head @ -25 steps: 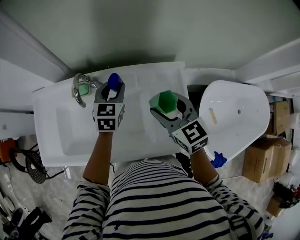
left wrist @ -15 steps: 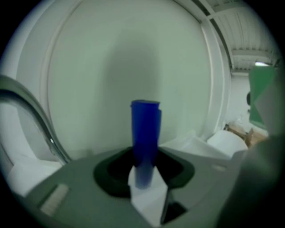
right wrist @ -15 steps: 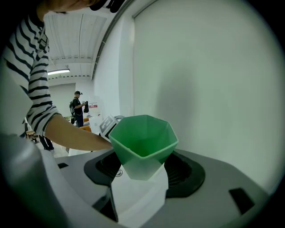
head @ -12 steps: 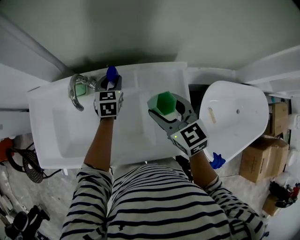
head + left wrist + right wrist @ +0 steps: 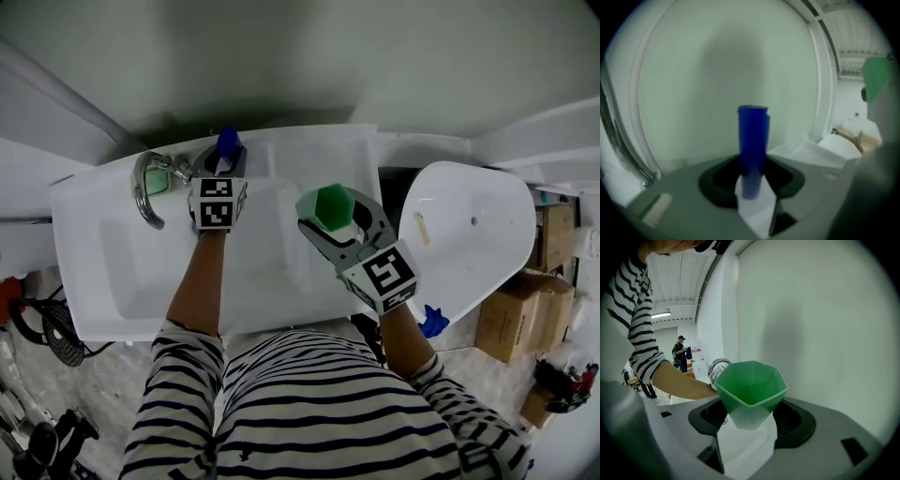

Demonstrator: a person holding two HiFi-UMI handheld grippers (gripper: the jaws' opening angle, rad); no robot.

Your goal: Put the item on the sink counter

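White sink counter [image 5: 103,281] below: left arm reaches beside the faucet [image 5: 148,183], left tool [image 5: 225,157] pinching a blue tube [image 5: 228,141]; right tool [image 5: 333,223] clamps a green cup [image 5: 330,202], mouth upward.

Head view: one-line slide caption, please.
Over the white sink counter, the left gripper holds a blue tube beside the faucet, the right gripper a green faceted cup.

blue tube [image 5: 753,140] upright in l claw [image 5: 225,159] at counter [image 5: 94,244] rear; green faceted cup [image 5: 751,387] in r claw [image 5: 330,217].
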